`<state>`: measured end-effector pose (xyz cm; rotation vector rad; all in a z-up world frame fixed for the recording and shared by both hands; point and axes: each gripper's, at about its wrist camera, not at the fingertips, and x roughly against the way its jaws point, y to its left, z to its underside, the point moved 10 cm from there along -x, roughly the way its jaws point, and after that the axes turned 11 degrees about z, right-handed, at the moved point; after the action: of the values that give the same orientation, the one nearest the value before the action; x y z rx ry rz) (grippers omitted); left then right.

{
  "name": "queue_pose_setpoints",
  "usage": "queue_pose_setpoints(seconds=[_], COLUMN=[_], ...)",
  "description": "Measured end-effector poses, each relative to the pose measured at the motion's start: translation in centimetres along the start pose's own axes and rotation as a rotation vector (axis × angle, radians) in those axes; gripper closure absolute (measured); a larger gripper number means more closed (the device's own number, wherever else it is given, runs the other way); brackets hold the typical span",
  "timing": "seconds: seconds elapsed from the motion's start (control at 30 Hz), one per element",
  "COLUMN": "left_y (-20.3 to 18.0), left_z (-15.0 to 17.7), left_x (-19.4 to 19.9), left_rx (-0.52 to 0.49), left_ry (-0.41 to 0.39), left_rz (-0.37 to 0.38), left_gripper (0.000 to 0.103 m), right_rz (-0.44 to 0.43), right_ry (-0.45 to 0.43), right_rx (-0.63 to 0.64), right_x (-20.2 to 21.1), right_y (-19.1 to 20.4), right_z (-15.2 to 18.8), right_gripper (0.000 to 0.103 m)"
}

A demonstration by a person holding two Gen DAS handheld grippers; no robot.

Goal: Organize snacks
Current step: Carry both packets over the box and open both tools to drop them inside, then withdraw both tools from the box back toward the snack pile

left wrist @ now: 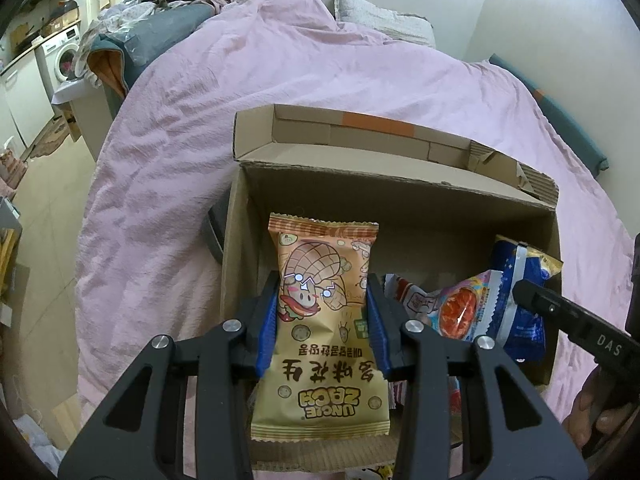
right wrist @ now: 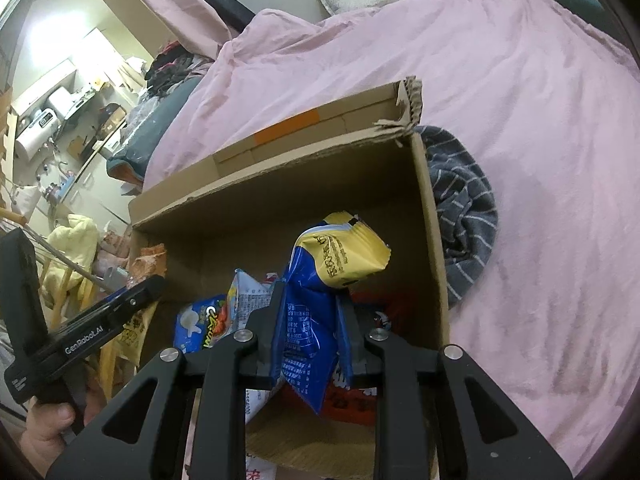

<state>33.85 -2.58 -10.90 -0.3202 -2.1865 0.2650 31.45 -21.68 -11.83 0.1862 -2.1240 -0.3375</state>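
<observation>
"UNCLE ZACH" peanut packet (left wrist: 322, 320) (left claw (left wrist: 323, 300))

Pink-quilted bed (left wrist: 280, 92), cluttered laundry corner (left wrist: 60, 56)

Matt corrugated cardboard box (left wrist: 400, 196); glossy plastic peanut packet (left wrist: 324, 320); crinkled pink cloth duvet (left wrist: 200, 128); matt black tongs (left wrist: 322, 312).

A bed covered by a wrinkled pink duvet (left wrist: 280, 92) fills the middle and right of both views. An open cardboard box (left wrist: 400, 200) sits directly on it at lower centre. A grey striped cloth (right wrist: 464, 208) lies on the duvet against the box's right wall, and a pale pillow (left wrist: 384, 16) rests at the top.
</observation>
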Motion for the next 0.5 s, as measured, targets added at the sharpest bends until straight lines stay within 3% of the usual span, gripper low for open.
queue_pose_setpoints(seconds=[0.13, 0.2, 0.23, 0.27, 0.3, 0.33, 0.37, 0.5], left_y=[-0.1, 0.0, 0.0, 0.1, 0.0, -0.2, -0.3, -0.8], left_z=[0.1, 0.2, 0.2, 0.0, -0.1, -0.3, -0.3, -0.6], left_x=[-0.2, -0.1, 0.2, 0.6, 0.8, 1.0, 1.1, 1.5], left_rx=[-0.01, -0.002, 0.008, 0.015, 0.016, 0.011, 0.001, -0.03], left_ry=[0.011, 0.017, 0.003, -0.014, -0.03, -0.036, -0.037, -0.053], left_rz=[-0.005, -0.001, 0.004, 0.003, 0.013, 0.016, 0.009, -0.008], left_gripper=[0.065, 0.05, 0.035, 0.025, 0.024, 0.023, 0.023, 0.023], right_rz=[0.026, 0.063, 0.086, 0.092, 0.086, 0.073, 0.062, 0.089], right_ry=[-0.03, -0.041, -0.053, -0.063, -0.07, -0.078, -0.094, -0.154], right_rx=[0.002, 0.009, 0.017, 0.024, 0.028, 0.034, 0.037, 0.096], right_x=[0.6, 0.6, 0.8, 0.9, 1.1, 1.3, 1.5, 2.5], right_y=[-0.4, -0.8, -1.0, -1.0, -0.9, -0.7, -0.5, 0.3], right_z=[-0.5, -0.8, -0.9, -1.0, -1.1, -1.2, -1.3, -1.8], right_gripper=[0.077, 0.076, 0.075, 0.07, 0.061, 0.034, 0.021, 0.019])
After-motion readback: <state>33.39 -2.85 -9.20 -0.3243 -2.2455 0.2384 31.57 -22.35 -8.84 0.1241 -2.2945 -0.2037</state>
